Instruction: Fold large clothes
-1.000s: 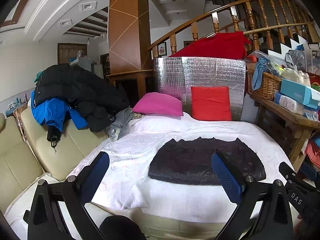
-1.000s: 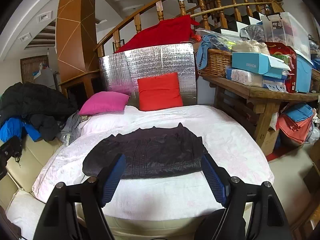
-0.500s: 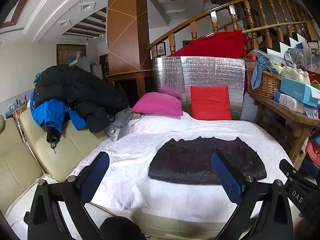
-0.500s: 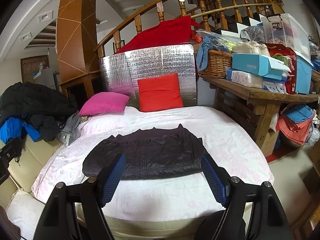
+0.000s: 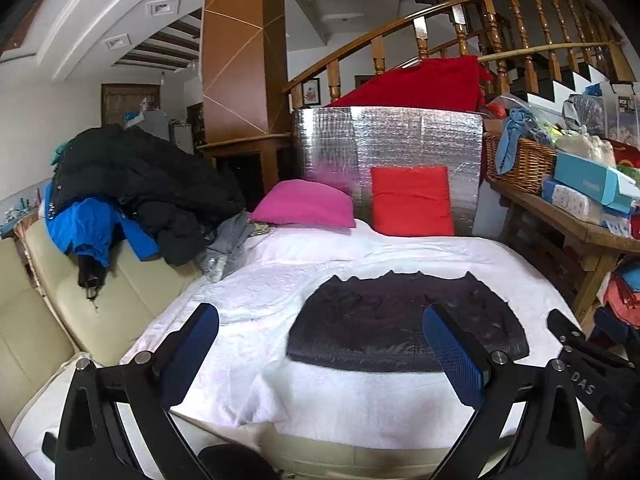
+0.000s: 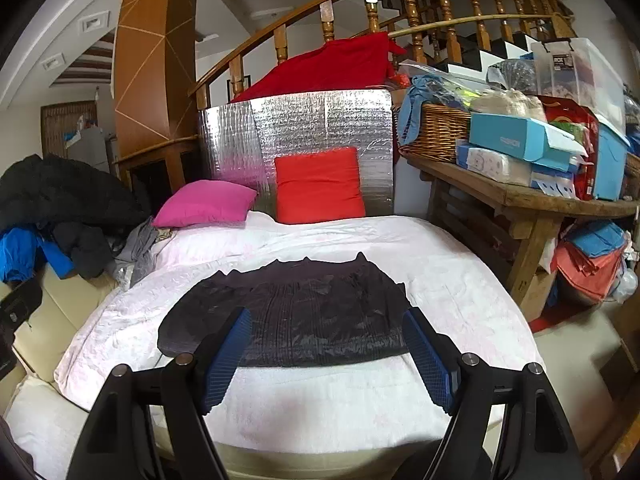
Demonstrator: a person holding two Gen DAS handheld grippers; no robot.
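A dark quilted jacket (image 5: 404, 322) lies folded flat on the white sheet of the bed (image 5: 304, 392); it also shows in the right wrist view (image 6: 296, 312). My left gripper (image 5: 320, 328) is open and empty, held back from the bed's near edge, left of the jacket's middle. My right gripper (image 6: 326, 328) is open and empty, held over the near edge in front of the jacket. The right gripper's body shows at the right edge of the left wrist view (image 5: 588, 364).
A pile of black and blue coats (image 5: 120, 184) lies on the cream sofa (image 5: 60, 320) to the left. A pink pillow (image 5: 306, 202) and a red pillow (image 5: 412, 200) lean at the bed's head. A cluttered wooden bench (image 6: 520, 196) stands on the right.
Both grippers have barely shifted. The jacket lies the same way and both grippers stay open.
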